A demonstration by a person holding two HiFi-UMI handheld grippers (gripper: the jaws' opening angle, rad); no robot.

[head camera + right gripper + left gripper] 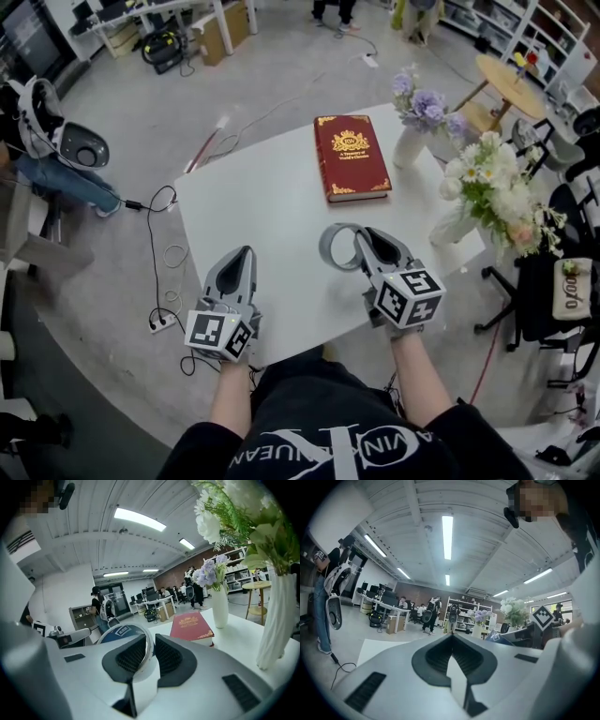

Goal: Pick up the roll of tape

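Right gripper (360, 240) clamps its jaws on the grey roll of tape (325, 249) near the white table's (262, 216) front edge. Left gripper (242, 259) is closed and empty. The red book (351, 156) by the far edge appears to read "A Treasury of World's Classics".

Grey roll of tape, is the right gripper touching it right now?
Touching. In the right gripper view the right gripper has its jaws closed on the wall of the grey roll of tape, one inside the ring, one outside.

Grey floor (272, 84), ceiling strip lights (447, 536)
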